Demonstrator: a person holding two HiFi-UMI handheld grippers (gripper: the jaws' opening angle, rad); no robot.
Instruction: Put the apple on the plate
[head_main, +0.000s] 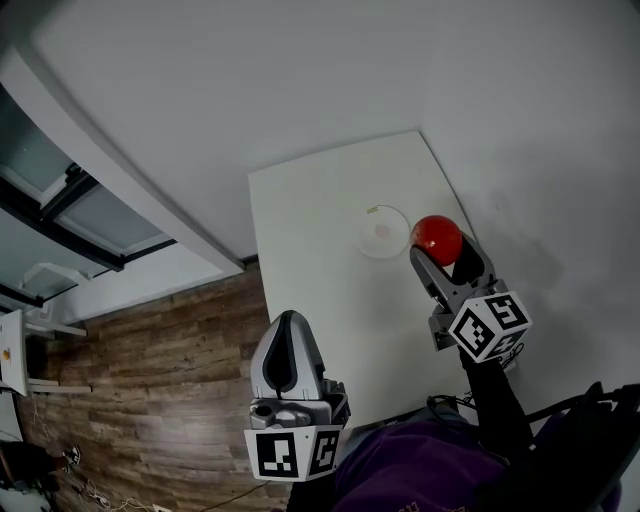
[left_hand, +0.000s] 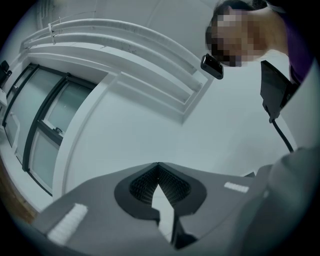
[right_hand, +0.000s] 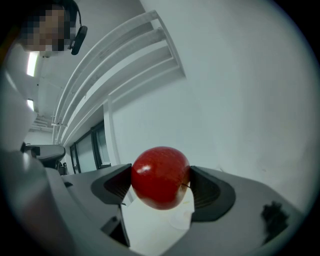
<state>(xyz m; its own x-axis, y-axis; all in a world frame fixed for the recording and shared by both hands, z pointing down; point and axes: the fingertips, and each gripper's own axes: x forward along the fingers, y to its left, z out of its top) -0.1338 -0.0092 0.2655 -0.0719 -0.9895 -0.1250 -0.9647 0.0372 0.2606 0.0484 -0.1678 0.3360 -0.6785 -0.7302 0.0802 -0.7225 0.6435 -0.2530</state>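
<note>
The carrying step looks to be in hand. The right gripper (head_main: 447, 252) clamps the red apple (head_main: 437, 238) between its jaws at centre right of the head view, just right of the bare white plate (head_main: 381, 233) on the table (head_main: 320, 300); the left gripper (head_main: 288, 322), lower centre, has its jaws together on nothing; next the apple likely needs shifting left over the plate, lowering, then a gentle release.
</note>
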